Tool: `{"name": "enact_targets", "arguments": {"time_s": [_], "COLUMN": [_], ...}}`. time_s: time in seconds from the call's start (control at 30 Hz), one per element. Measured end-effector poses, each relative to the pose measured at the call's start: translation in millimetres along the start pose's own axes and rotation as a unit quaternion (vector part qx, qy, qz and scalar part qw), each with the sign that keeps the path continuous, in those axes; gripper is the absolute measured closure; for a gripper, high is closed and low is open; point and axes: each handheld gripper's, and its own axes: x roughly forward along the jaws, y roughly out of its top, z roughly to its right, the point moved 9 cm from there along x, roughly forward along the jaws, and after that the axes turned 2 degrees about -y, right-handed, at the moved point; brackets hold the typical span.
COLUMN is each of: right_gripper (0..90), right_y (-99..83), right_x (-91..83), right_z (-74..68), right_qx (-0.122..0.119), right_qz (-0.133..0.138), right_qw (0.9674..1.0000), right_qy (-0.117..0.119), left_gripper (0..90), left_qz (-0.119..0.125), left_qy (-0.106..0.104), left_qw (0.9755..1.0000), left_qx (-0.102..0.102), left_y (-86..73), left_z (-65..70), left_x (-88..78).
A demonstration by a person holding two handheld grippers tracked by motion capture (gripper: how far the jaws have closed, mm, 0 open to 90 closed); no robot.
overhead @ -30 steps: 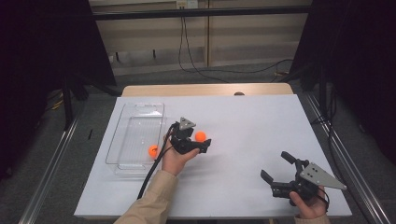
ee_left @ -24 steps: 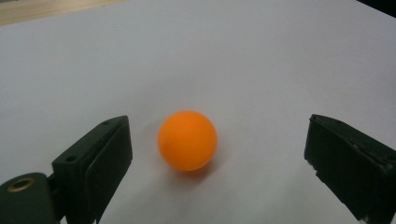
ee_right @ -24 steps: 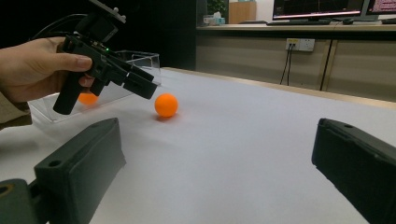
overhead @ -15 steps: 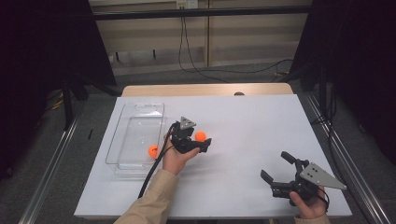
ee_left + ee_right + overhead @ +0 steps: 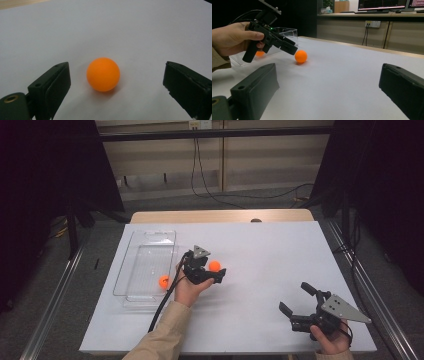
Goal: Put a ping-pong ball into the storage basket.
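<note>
An orange ball (image 5: 214,266) rests on the white table (image 5: 260,250) just right of a clear plastic tray (image 5: 145,251). My left gripper (image 5: 215,269) stands open around it. In the left gripper view the ball (image 5: 103,74) lies between the two black jaws of the left gripper (image 5: 117,73), touching neither, closer to the left jaw. A second orange ball (image 5: 164,281) lies inside the tray near its front right corner. My right gripper (image 5: 295,296) is open with nothing in it at the table's front right. From the right gripper (image 5: 328,82) I see the ball (image 5: 301,56) and the left gripper (image 5: 272,37) farther off.
The tray (image 5: 287,32) is transparent with upright walls, and the second ball (image 5: 260,53) shows through it behind the hand. A cable (image 5: 162,305) trails from the left gripper toward the front edge. Bare white table lies between the two hands.
</note>
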Motion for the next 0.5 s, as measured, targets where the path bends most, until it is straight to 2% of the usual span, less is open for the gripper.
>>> {"name": "enact_targets", "arguments": {"time_s": [0.5], "right_gripper": [1.5], "right_y": [0.2], "right_x": [0.4], "right_z": [-0.3], "right_qx": [0.0], "right_qz": [0.0], "right_qw": [1.0], "right_qy": [0.001], "left_gripper": [7.7], "left_qz": [0.002], "left_qy": [0.003], "left_qw": [1.0], "left_qx": [-0.006], "left_y": [0.3], "left_z": [-2.5], "left_x": [1.3]}}
